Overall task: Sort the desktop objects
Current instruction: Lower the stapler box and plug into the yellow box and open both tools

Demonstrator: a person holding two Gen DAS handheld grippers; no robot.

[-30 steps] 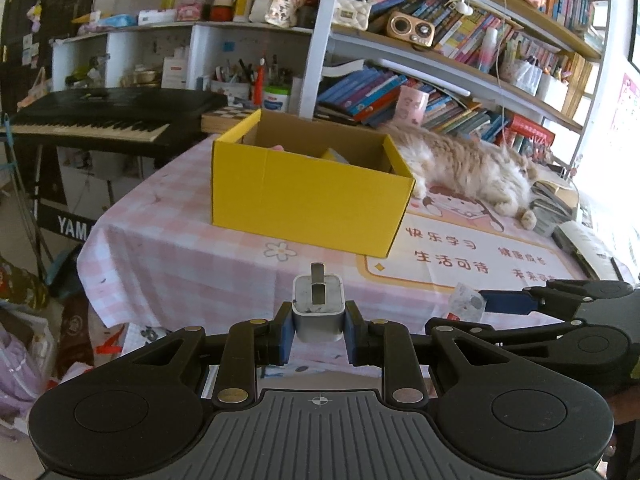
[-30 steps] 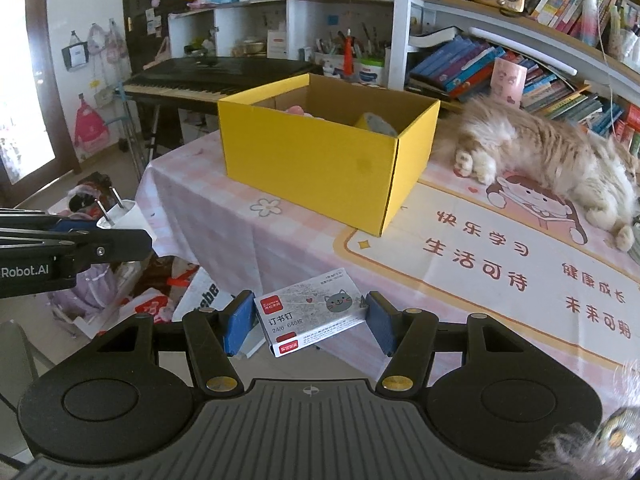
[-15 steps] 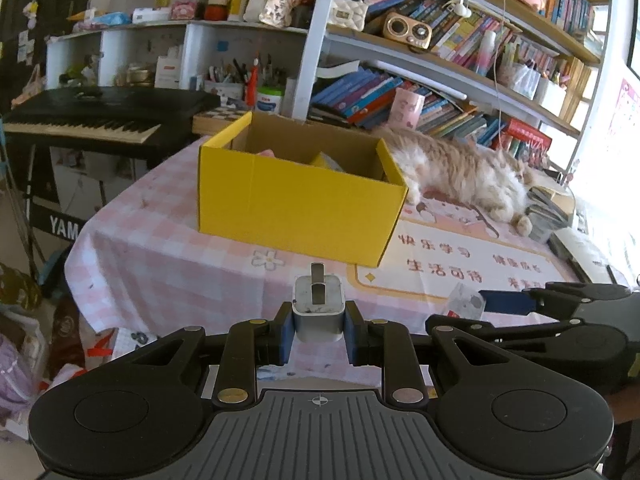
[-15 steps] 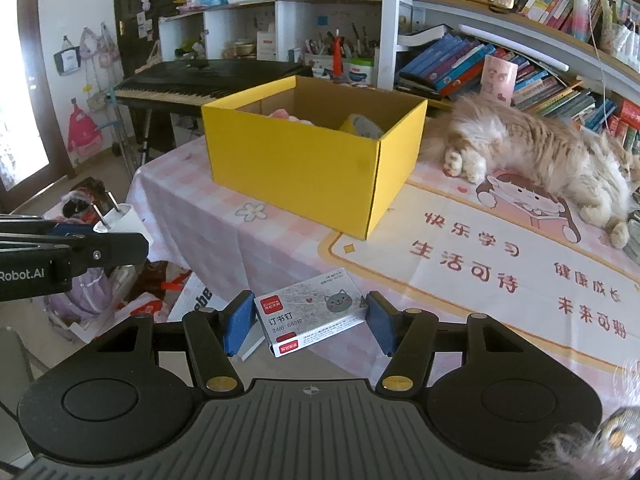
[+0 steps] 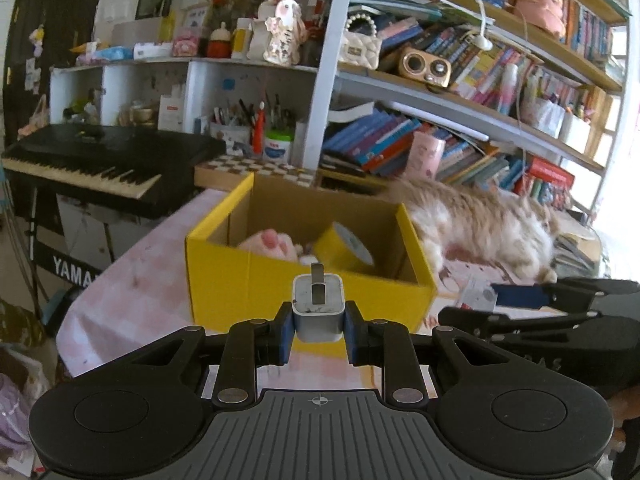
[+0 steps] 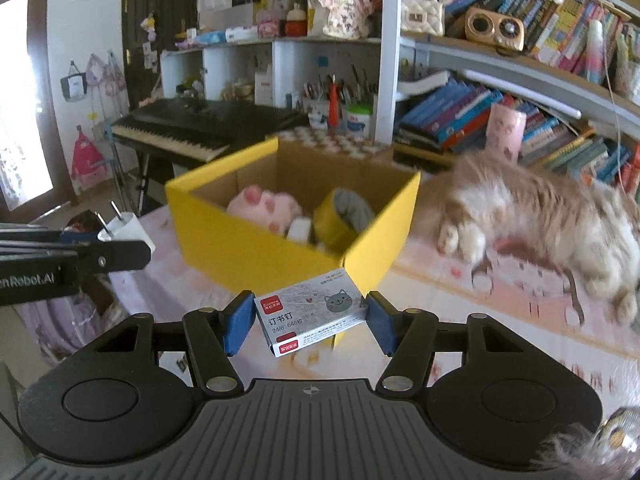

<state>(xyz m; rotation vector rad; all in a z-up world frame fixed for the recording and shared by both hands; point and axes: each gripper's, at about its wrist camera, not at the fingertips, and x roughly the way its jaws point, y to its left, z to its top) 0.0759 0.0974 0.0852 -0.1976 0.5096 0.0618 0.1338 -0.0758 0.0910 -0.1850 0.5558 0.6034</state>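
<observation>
My left gripper point(image 5: 318, 322) is shut on a white plug adapter point(image 5: 317, 312), prongs up, just in front of the yellow cardboard box point(image 5: 280, 288). My right gripper point(image 6: 310, 320) is shut on a small staple box point(image 6: 310, 314) with a grey cat picture, close to the yellow box's near corner point(image 6: 352, 264). Inside the box lie a pink plush paw point(image 6: 264, 210), a roll of yellow tape point(image 6: 340, 222) and a small white item point(image 6: 299, 230). The left gripper with the adapter point(image 6: 126, 230) shows at the left of the right wrist view.
A fluffy cat point(image 6: 540, 216) lies on the table right of the box. The table has a pink checked cloth point(image 5: 132, 280) and a mat with Chinese characters. A black keyboard point(image 5: 100, 164) stands at the left; bookshelves point(image 5: 460, 92) rise behind.
Both grippers have risen and moved forward toward the yellow box, which looks much nearer, with its contents in sight. Both still hold their objects.
</observation>
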